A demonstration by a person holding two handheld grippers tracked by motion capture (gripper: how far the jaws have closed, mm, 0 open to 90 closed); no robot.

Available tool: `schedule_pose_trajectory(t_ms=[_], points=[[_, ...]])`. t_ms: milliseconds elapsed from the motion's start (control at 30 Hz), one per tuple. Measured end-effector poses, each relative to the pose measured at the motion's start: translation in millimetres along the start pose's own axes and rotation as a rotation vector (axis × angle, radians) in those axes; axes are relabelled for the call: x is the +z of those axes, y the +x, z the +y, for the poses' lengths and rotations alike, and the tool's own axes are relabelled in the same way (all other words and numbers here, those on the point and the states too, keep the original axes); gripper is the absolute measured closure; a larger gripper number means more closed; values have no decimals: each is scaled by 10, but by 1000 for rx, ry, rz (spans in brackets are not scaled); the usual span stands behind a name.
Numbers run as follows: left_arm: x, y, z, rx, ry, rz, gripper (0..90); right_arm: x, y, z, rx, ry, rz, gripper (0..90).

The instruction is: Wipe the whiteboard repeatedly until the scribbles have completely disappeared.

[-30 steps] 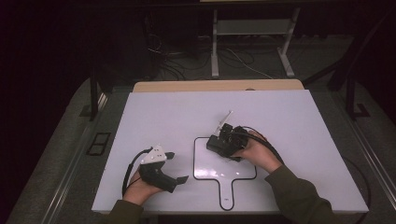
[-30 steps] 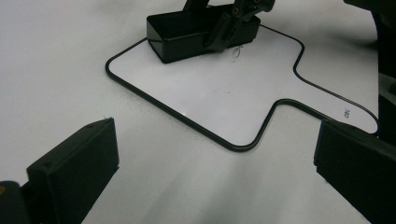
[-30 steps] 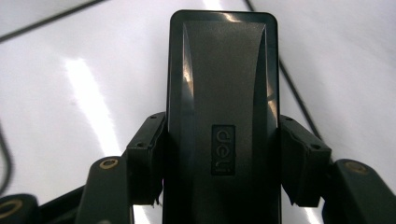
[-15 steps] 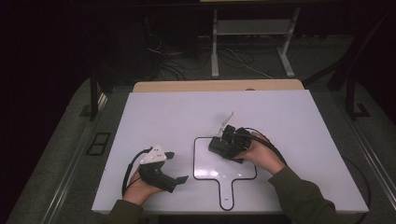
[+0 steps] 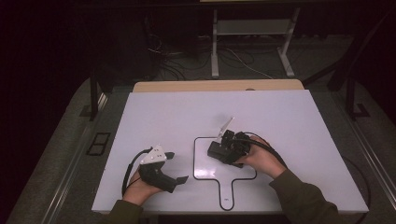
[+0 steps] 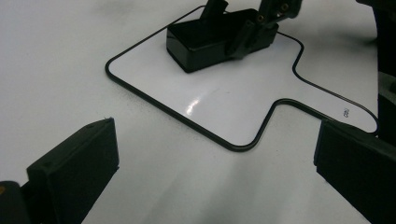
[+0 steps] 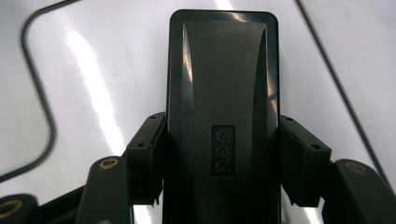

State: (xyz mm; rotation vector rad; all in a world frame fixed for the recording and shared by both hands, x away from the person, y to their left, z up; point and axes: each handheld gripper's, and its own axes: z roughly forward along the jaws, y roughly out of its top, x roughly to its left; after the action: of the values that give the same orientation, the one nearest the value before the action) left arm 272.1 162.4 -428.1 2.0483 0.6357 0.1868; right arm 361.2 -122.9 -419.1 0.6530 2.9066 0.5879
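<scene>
A small white board [image 5: 205, 171] with a black rim and a short handle lies flat on the white table [image 5: 187, 112], near its front. On the board's upper part rests a black "deli" eraser block [image 5: 215, 151] [image 7: 222, 93]. My right gripper [image 5: 223, 149] [image 7: 222, 161] is shut on the eraser, its pads [image 7: 147, 158] pressing both long sides. To the left of the board my left gripper [image 5: 177, 167] [image 6: 215, 177] rests low on the table, open with nothing between its jaws. The left gripper view shows the board [image 6: 224, 98] and the held eraser [image 6: 205, 39] ahead.
A light wooden strip [image 5: 215, 86] runs along the table's far edge. Behind it on the dark floor stand a metal frame [image 5: 252, 32] and loose cables. The table's front edge lies just below both hands.
</scene>
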Motion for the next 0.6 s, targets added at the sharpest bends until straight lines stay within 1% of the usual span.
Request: schedule_pose_trajectory(t_ms=[33, 100, 133, 200, 267, 300, 333, 367, 433, 467, 533, 567, 600], points=[[1, 0, 0, -2, -1, 0, 0, -2, -31, -10, 6, 2, -10, 388], [1, 2, 0, -1, 0, 0, 0, -5, -99, -30, 11, -2, -12, 388], [2, 2, 0, -1, 0, 0, 0, -8, -119, -36, 31, -4, -11, 388], [0, 1, 0, 0, 1, 0, 0, -15, -186, -56, 40, 0, -32, 388], [1, 0, 0, 0, 1, 0, 0, -19, -237, -75, 60, -1, -40, 388], [2, 1, 1, -1, 0, 0, 0, -21, -242, -80, 76, -2, -33, 388], [2, 1, 0, -1, 0, 0, 0, -22, -236, -79, 70, -2, -33, 388], [1, 2, 1, -1, 0, -1, 0, -20, -224, -75, 59, 3, -44, 388], [2, 6, 0, -2, 0, -1, 0, -21, -170, -62, 45, 9, -28, 388], [2, 4, -1, -5, 0, 0, 0, -20, -145, -57, 30, 11, -25, 388], [0, 4, 0, -1, 1, -1, 0, -19, -80, -42, 27, 12, -7, 388], [0, 1, 0, -1, 0, -1, 0, -15, -60, -41, 11, 12, -15, 388], [0, -1, 1, -2, -2, -1, 0, -13, -31, -34, 10, 11, -11, 388]])
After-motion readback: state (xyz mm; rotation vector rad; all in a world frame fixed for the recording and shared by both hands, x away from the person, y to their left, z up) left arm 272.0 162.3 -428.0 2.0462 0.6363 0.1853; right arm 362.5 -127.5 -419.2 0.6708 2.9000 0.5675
